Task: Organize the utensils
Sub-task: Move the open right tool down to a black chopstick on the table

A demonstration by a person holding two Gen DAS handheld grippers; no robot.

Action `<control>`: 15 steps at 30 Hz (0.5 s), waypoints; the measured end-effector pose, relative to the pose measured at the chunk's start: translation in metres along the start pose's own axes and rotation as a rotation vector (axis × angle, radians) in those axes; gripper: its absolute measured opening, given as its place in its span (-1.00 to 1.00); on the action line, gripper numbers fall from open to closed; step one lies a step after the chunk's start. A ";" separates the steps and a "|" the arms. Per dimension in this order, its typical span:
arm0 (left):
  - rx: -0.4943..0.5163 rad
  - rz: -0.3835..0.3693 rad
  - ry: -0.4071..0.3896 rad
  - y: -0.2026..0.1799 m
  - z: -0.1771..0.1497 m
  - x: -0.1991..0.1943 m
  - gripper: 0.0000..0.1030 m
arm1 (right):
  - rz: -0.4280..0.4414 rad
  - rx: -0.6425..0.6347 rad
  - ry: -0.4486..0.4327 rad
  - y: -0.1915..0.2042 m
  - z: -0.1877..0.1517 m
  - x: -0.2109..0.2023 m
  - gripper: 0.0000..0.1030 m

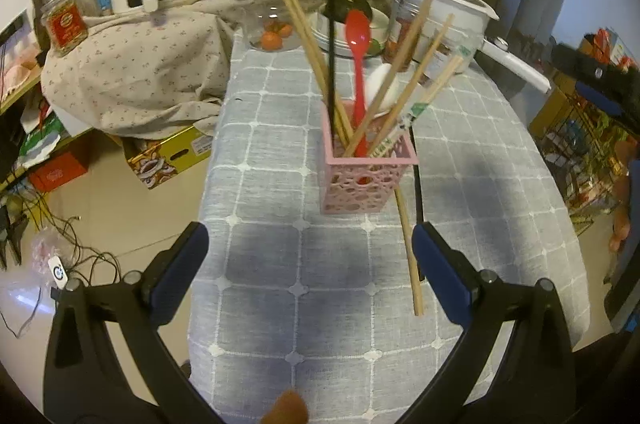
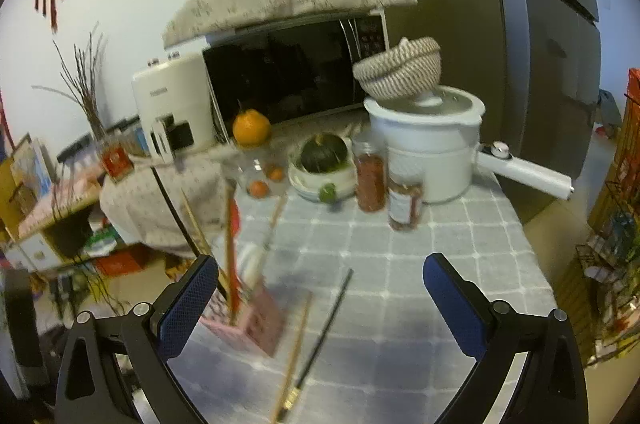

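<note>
I'm seeing soft indoor light, moderately bright, slightly cool cast in both views. Left wrist view staying sharp; pink utensil basket [image 1: 366,168] crisp, casting diffuse shadows over desk [image 1: 272,264] cloth. Right wrist view smearing with motion blur: basket [image 2: 256,320] and loose chopsticks [image 2: 316,344] going soft, microwave [image 2: 296,72] edges doubling. Fisheye bending desk lines, dark vignette cutting corners. Mild glare showing on floor [image 1: 24,296] at left.
</note>
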State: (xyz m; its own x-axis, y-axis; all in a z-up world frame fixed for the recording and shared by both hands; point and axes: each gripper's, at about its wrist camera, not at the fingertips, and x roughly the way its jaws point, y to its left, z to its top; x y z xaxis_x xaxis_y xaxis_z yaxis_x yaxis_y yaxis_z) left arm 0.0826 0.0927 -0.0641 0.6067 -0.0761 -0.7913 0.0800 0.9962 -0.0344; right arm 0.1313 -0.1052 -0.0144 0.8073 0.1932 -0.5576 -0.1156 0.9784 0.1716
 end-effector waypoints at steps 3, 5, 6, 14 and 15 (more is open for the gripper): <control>0.019 0.022 0.001 -0.009 -0.003 0.005 0.99 | -0.035 -0.022 0.050 -0.010 -0.011 0.008 1.00; 0.015 0.027 0.012 -0.014 -0.005 0.012 0.99 | -0.039 -0.022 0.095 -0.018 -0.020 0.017 1.00; 0.013 0.026 0.021 -0.016 -0.006 0.016 0.99 | -0.026 -0.019 0.125 -0.022 -0.023 0.021 1.00; -0.042 0.000 0.028 -0.026 -0.012 0.036 0.99 | -0.052 0.004 0.269 -0.050 -0.045 0.053 1.00; -0.050 0.000 0.034 -0.026 -0.012 0.038 0.99 | -0.063 0.010 0.288 -0.054 -0.047 0.060 1.00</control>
State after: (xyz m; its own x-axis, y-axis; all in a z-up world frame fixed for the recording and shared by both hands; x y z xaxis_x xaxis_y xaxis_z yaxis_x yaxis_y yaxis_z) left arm 0.0942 0.0643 -0.1007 0.5793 -0.0757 -0.8116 0.0402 0.9971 -0.0643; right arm 0.1590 -0.1425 -0.0950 0.6148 0.1467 -0.7749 -0.0641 0.9886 0.1363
